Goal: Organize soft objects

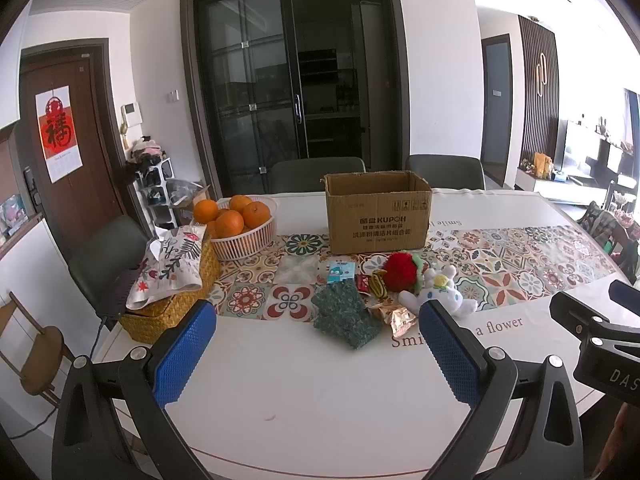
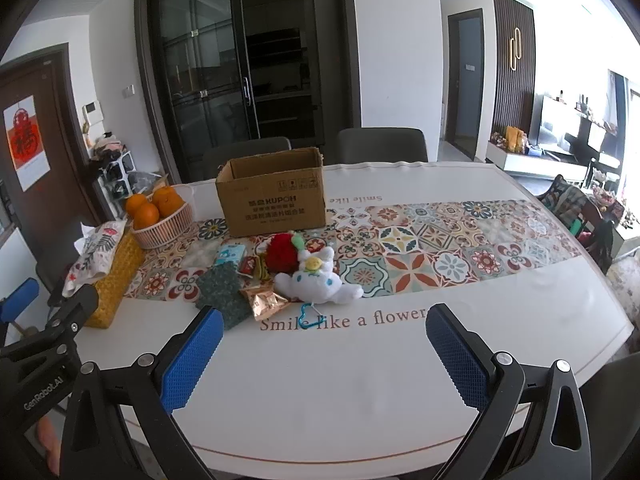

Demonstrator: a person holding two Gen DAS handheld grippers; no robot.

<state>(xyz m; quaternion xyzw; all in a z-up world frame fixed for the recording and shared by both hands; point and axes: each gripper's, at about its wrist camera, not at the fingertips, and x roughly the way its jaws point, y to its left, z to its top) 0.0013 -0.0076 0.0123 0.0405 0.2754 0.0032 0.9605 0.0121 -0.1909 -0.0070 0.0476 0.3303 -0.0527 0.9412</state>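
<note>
Your left gripper and right gripper both stand spread wide and hold nothing; the white plush bunny lies on the counter beyond the fingers.

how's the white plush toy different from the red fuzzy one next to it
The white plush toy is white with a yellow flower on it and limbs sprawled out; the red plush is a round red ball with a green part at its top. The white one lies nearer the grippers and looks larger; the red one sits closer to the cardboard box. The white toy has a teal clip; none shows on the red. Both lie on the table, ungripped.
</note>
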